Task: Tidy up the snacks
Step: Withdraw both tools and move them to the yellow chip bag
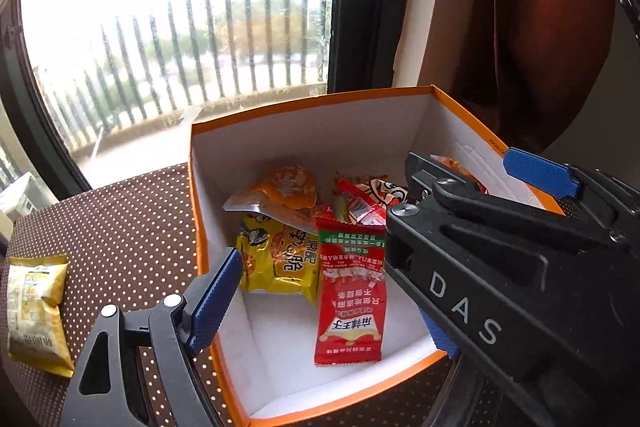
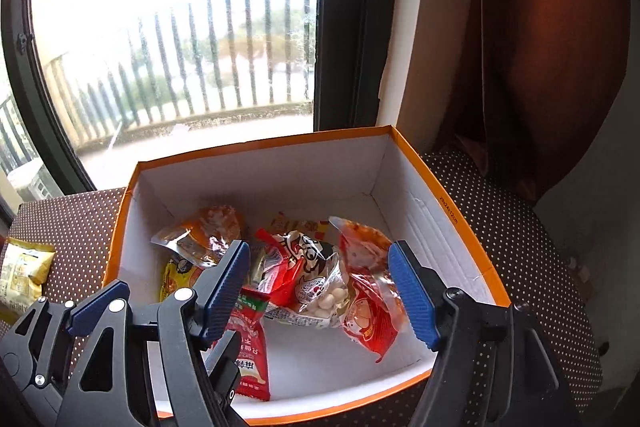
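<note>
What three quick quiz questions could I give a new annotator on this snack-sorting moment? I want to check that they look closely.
1. True or false: the gold snack packet lies inside the orange box.
2. Which describes the right hand-held gripper? A) shut on a packet B) open above the packets C) out of view
3. Fill in: the long red sachet in the box lies right beside a ______ packet.

Key
1. False: it lies outside, on the dotted brown cloth.
2. B.
3. Yellow.
</note>
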A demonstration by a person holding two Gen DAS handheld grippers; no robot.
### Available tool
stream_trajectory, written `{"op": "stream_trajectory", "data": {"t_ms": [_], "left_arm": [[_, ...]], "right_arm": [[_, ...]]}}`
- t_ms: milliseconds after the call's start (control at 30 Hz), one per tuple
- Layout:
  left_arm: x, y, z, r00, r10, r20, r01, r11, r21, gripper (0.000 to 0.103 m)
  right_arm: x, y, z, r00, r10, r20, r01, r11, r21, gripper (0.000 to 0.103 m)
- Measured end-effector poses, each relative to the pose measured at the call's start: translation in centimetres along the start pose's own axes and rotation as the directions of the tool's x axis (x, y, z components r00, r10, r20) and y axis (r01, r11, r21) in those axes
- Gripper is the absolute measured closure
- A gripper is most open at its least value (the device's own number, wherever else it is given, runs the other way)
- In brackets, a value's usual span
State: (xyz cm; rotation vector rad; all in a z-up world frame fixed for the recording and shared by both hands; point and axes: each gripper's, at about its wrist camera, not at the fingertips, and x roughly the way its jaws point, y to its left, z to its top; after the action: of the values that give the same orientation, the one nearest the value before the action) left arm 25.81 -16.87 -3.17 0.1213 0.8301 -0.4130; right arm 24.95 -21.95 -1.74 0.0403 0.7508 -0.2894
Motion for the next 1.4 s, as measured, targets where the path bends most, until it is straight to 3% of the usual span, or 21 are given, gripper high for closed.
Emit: {"op": "stream_trajectory", "data": {"t_ms": [333, 767, 1067, 1400], "left_arm": [[-3.2, 1.9, -0.8, 0.996, 0.046, 0.073, -0.044, 0.999, -0.028, 0.018], [-8.1, 5.4, -3.6, 0.982, 0.103, 0.156, -0.089, 0.992, -0.091, 0.017], [-10.7, 7.7, -5.9, 0.977, 0.139, 0.16, -0.119, 0.985, -0.126, 0.017], [-12.1, 9.9, -8.5, 0.971, 0.202, 0.129, -0.179, 0.969, -0.171, 0.016]], "right_arm": [[-3.3, 3.4, -0.7, 0.997, 0.023, 0.076, -0.013, 0.993, -0.118, 0.028], [-7.9, 8.5, -1.4, 0.981, 0.136, 0.139, -0.11, 0.978, -0.178, 0.022], [-9.8, 13.0, -2.6, 0.974, 0.181, 0.138, -0.142, 0.958, -0.25, 0.021], [-8.8, 18.0, -3.9, 0.964, 0.241, 0.113, -0.199, 0.934, -0.298, 0.019]]}}
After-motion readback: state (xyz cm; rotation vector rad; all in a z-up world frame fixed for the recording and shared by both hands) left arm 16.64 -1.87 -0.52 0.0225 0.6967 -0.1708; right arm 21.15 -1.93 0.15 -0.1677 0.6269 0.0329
